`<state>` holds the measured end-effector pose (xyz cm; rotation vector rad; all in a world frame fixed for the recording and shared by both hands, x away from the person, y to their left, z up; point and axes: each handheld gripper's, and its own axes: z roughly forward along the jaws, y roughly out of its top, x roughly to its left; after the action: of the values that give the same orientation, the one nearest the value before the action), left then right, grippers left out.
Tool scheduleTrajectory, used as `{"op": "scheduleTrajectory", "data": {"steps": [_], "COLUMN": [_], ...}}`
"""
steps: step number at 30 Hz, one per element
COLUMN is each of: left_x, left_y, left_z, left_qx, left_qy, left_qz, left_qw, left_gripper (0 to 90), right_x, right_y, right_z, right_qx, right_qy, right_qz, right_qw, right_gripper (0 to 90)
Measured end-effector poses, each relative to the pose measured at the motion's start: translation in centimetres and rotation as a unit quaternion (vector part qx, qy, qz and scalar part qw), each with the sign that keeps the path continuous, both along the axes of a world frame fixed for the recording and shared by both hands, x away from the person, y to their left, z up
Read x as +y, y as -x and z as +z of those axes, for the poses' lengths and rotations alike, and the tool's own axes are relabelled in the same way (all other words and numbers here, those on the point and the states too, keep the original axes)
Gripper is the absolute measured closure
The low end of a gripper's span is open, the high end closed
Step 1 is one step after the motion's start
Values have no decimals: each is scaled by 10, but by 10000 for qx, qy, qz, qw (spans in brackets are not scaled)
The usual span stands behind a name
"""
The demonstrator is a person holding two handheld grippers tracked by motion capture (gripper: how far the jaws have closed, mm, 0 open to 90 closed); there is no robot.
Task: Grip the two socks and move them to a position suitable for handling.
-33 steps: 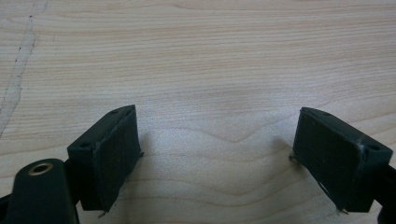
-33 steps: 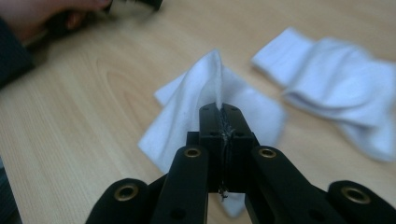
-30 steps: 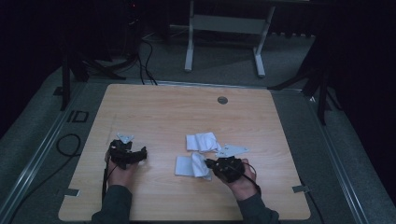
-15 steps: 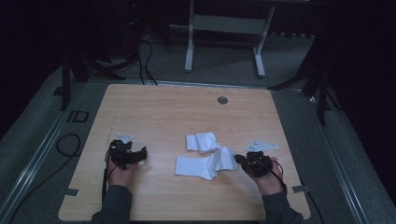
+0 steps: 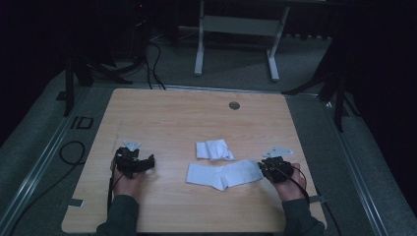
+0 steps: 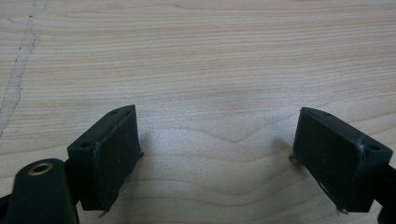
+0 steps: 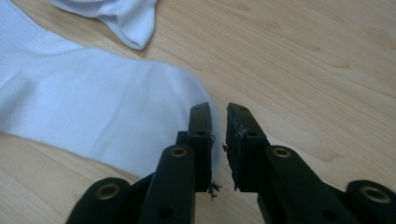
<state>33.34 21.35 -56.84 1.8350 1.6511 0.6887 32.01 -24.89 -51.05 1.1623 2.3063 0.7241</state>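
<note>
Right gripper (image 7: 218,116), jaws nearly closed with a narrow gap and nothing between them, sits at the right end of the flattened white sock (image 5: 223,174), whose long axis runs leftward across the table (image 5: 196,118). Folded sock (image 5: 214,149) lies just beyond. Left gripper (image 6: 217,144), jaws spread wide and empty, rests well apart; the right hand is nearer.

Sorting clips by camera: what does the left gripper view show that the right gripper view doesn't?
Left gripper view: left black tongs spread wide over bare wood. Right gripper view: right black tongs barely apart at the edge of a flat white fabric sock, with a bunched white sock beyond. Both: the light wooden tabletop.
</note>
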Motion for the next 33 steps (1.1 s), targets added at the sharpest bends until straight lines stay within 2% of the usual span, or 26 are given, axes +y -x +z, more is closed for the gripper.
{"op": "scheduleTrajectory", "data": {"steps": [3, 4, 5, 6, 7, 8, 9, 10, 11, 14, 19, 26, 33], "left_x": [0, 0, 0, 0, 0, 0, 0, 0, 0, 0, 0, 0, 0], "left_y": [0, 0, 0, 0, 0, 0, 0, 0, 0, 0, 0, 0, 0], "left_z": [0, 0, 0, 0, 0, 0, 0, 0, 0, 0, 0, 0, 0], "left_qx": [0, 0, 0, 0, 0, -1, -1, 0, 0, 0, 0, 0, 1], "left_qy": [3, 2, 2, 3, 3, 3, 3, 3, 3, 3, 2, 3, 3], "left_qz": [2, 1, 1, 2, 2, 2, 2, 2, 2, 2, 1, 2, 2], "left_qw": [10000, 10000, 10000, 10000, 10000, 10000, 10000, 10000, 10000, 10000, 10000, 10000, 10000], "left_gripper": [145, 145, 145, 144, 145, 144, 145, 145, 145, 145, 145, 145, 145], "right_x": [3, 7, 7, 14, 14, 24, 24, 33, 33, 47, 53, 63, 66], "right_y": [1, 2, 2, 3, 3, 5, 5, 6, 6, 10, 16, 31, 33], "right_z": [0, -2, -2, -7, -7, -14, -14, -22, -22, -35, -35, -36, -35], "right_qx": [-30, 30, 30, 155, 155, 252, 252, 348, 348, 525, 564, 637, 740], "right_qy": [-40, -122, -122, -211, -211, -193, -193, -178, -178, -110, -197, -315, -348], "right_qz": [35, 163, 163, 359, 359, 554, 554, 714, 714, 902, 1000, 1288, 1406], "right_qw": [10000, 9998, 9998, 9990, 9990, 9980, 9980, 9967, 9967, 9945, 9932, 9891, 9867], "right_gripper": [788, 812, 812, 831, 831, 842, 842, 847, 847, 865, 864, 859, 842]}}
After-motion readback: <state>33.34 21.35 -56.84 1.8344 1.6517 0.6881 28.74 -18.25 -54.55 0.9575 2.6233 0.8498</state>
